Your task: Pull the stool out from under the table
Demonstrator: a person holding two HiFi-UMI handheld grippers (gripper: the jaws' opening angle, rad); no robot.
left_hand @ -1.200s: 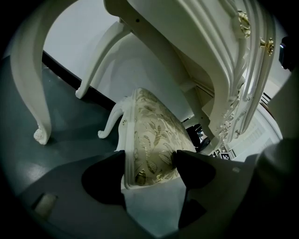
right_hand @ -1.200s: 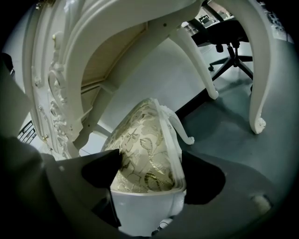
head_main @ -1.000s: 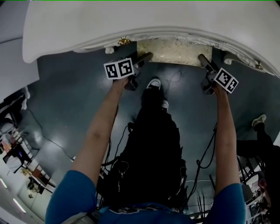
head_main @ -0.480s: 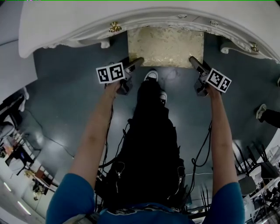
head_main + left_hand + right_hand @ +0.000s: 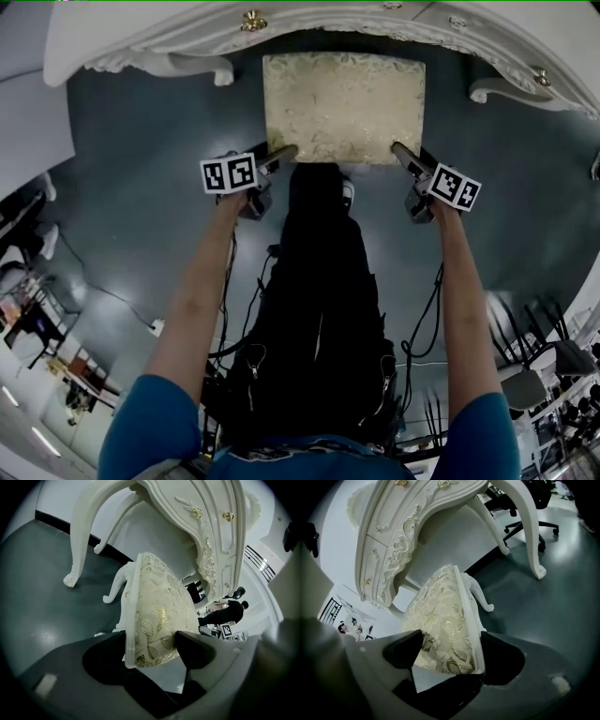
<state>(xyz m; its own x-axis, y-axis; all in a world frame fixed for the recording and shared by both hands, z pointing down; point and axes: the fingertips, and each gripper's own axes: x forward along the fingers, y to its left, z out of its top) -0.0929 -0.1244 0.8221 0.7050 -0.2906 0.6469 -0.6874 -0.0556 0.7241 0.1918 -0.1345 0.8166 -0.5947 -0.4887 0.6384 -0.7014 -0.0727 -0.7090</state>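
Observation:
The stool (image 5: 343, 105) has a cream seat with gold leaf pattern and white carved legs; most of the seat now shows in front of the white table (image 5: 141, 37). My left gripper (image 5: 281, 153) is shut on the seat's near left corner, and my right gripper (image 5: 403, 156) is shut on its near right corner. In the left gripper view the seat edge (image 5: 150, 634) sits between the two dark jaws of the left gripper (image 5: 150, 644). The right gripper view shows the seat (image 5: 445, 634) clamped the same way by the right gripper (image 5: 452, 651).
The ornate white table (image 5: 206, 531) with gold knobs curves across the top, its carved legs (image 5: 77, 550) standing on dark grey floor (image 5: 141, 187). Office chairs (image 5: 539, 361) stand at the lower right. Cables trail by the person's dark legs (image 5: 319, 281).
The stool has slid out from under the table toward me, with both grippers still clamped on its near corners. Much more of the seat is uncovered now.

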